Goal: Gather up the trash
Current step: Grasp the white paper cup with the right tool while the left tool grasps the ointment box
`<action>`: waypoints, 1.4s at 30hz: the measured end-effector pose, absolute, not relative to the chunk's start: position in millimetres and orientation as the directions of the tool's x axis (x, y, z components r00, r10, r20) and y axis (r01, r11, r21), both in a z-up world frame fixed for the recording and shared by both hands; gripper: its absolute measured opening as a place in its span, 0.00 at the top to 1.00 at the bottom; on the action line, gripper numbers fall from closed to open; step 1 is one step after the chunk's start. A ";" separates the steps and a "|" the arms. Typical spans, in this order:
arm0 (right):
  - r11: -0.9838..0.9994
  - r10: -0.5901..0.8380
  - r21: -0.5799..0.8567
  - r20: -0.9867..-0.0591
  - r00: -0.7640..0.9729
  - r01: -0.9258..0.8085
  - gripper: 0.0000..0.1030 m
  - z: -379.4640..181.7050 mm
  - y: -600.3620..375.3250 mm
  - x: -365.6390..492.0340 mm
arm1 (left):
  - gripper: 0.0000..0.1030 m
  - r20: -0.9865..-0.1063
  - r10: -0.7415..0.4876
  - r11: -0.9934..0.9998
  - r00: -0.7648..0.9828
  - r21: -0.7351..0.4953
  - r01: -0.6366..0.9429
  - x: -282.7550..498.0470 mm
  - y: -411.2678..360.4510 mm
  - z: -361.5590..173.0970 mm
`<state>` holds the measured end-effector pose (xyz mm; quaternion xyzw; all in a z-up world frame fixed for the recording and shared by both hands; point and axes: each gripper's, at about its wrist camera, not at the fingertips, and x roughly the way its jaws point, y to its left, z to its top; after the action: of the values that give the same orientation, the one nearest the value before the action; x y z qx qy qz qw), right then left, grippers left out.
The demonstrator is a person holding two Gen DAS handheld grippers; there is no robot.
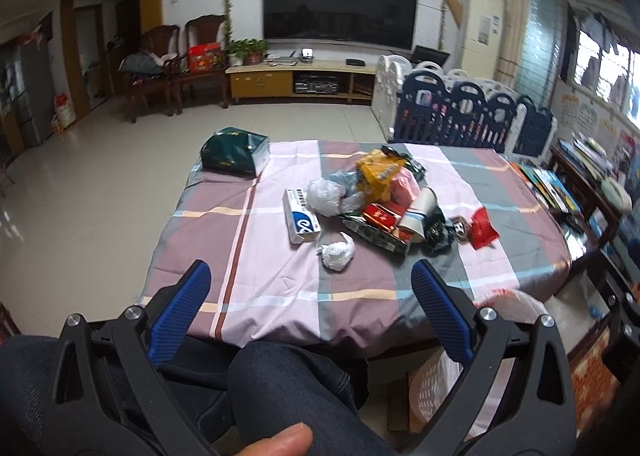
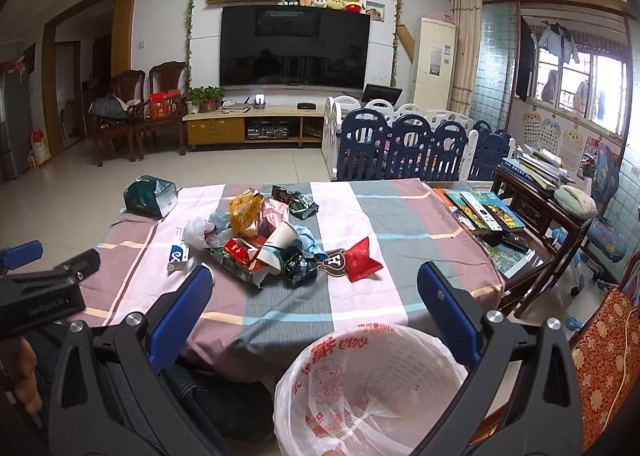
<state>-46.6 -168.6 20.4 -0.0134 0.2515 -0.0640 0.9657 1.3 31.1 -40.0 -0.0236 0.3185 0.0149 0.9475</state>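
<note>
A heap of trash (image 1: 384, 196) lies mid-table on a plaid cloth (image 1: 280, 288): yellow snack bag (image 1: 378, 170), clear plastic bag (image 1: 326, 196), white-blue box (image 1: 300, 214), crumpled tissue (image 1: 338, 252), paper cup (image 1: 420, 208), red packet (image 1: 484, 228). The heap also shows in the right wrist view (image 2: 264, 240), with the red packet (image 2: 360, 260). A white bin with a printed plastic liner (image 2: 372, 384) stands on the floor at the table's near edge. My left gripper (image 1: 310, 276) is open and empty, short of the tissue. My right gripper (image 2: 314, 280) is open and empty, above the bin.
A dark green bag (image 1: 234, 154) sits at the table's far left corner. Books and a remote (image 2: 480, 212) lie on a dark side table to the right. A blue-white playpen fence (image 2: 416, 148) stands behind. The person's knees (image 1: 280, 388) are below the table edge.
</note>
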 end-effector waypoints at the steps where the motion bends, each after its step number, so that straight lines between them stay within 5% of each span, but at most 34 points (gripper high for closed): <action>1: 0.990 -0.139 -0.069 -0.483 0.865 0.121 0.03 19.2 -169.0 -45.1 | 0.03 -0.602 0.017 0.998 0.798 -0.043 -0.055 2.4 34.6 -41.0; 14: 0.993 -0.113 -0.037 -0.468 0.877 0.109 0.03 4.5 -174.6 -30.3 | 0.04 -0.625 0.019 0.997 0.781 -0.042 -0.058 -11.4 36.3 -47.9; 19: 0.993 -0.108 -0.007 -0.511 0.853 0.122 0.03 -20.5 -181.1 3.5 | 0.27 -0.694 0.078 0.965 0.716 -0.127 -0.228 30.7 98.5 -65.2; 22: 0.990 -0.039 0.090 -0.586 0.810 0.113 0.20 -44.4 -187.5 35.9 | 0.35 -0.743 0.054 0.909 0.667 -0.240 -0.340 43.9 133.2 -75.3; 24: 0.987 -0.012 0.117 -0.647 0.762 0.114 0.39 -66.1 -182.8 61.2 | 0.35 -0.753 0.071 0.894 0.654 -0.243 -0.377 54.8 139.5 -73.5; 26: 0.986 0.032 0.141 -0.693 0.720 0.091 0.42 -88.3 -173.5 87.8 | 0.23 -0.763 0.107 0.891 0.637 -0.211 -0.402 74.7 139.7 -70.7; 27: 0.985 0.030 0.140 -0.706 0.708 0.099 0.42 -97.8 -170.7 101.1 | 0.16 -0.774 0.117 0.889 0.623 -0.198 -0.413 90.2 140.3 -72.2; 31: 0.976 0.011 0.157 -0.724 0.690 0.150 0.42 -115.7 -172.7 143.9 | 0.13 -0.816 0.095 0.883 0.571 -0.195 -0.427 152.5 140.6 -91.2; 35: 0.970 -0.019 0.158 -0.710 0.703 0.185 0.24 -113.4 -187.3 178.6 | 0.12 -0.862 0.035 0.889 0.505 -0.204 -0.409 205.3 129.9 -136.4; 42: 0.977 -0.036 0.104 -0.775 0.630 0.184 0.23 -133.6 -182.4 264.2 | 0.07 -0.858 -0.020 0.916 0.513 -0.221 -0.333 221.6 112.8 -180.1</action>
<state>264.2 -182.4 -133.6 0.0867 0.4255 -0.0612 0.8987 221.6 112.8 -180.1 -0.1824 0.4849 0.0920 0.8504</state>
